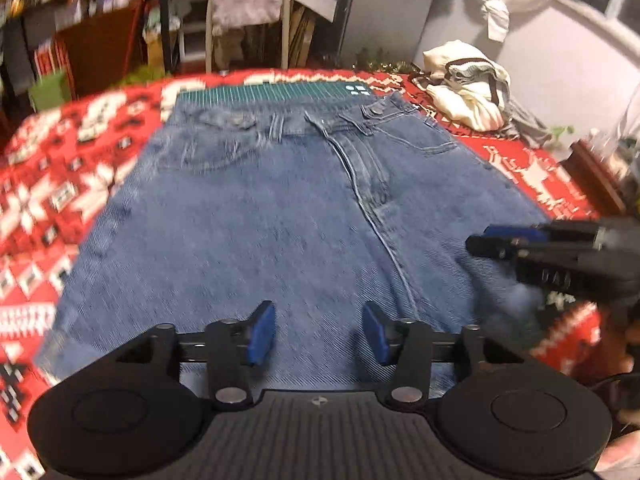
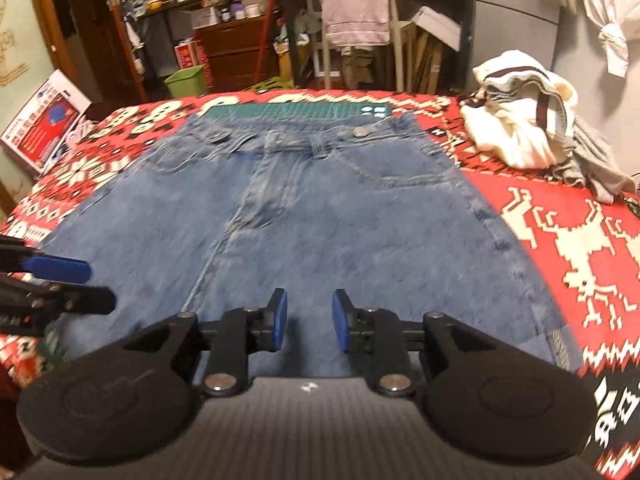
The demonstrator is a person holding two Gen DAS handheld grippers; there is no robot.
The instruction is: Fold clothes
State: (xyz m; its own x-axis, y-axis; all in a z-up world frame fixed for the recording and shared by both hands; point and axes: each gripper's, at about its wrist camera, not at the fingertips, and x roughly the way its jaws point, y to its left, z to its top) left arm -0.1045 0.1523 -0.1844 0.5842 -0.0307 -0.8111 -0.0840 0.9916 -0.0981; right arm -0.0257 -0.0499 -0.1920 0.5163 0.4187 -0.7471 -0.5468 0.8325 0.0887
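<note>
Jeans (image 1: 288, 216): spread flat on the red blanket (image 1: 80, 168), waistband against the green mat (image 1: 276, 92); your left gripper (image 1: 318, 332) and right gripper (image 2: 306, 320) released above the legs—risk pinching one denim layer only.

The jeans (image 2: 304, 216) lie flat in the middle of the blanket (image 2: 560, 216), waistband at the far end. A mat (image 2: 296, 111) lies under the waistband and shows just behind it. A heap of clothes (image 2: 528, 128) sits on the blanket to the right of the waistband, apart from the jeans. A box (image 2: 44, 120) stands off the blanket's left edge. Behind the blanket a bin (image 2: 186, 80) stands on the left, and a towel (image 2: 354, 4) hangs further right. The left gripper (image 1: 318, 330) and right gripper (image 2: 306, 320) hang side by side over the near part of the jeans.
</note>
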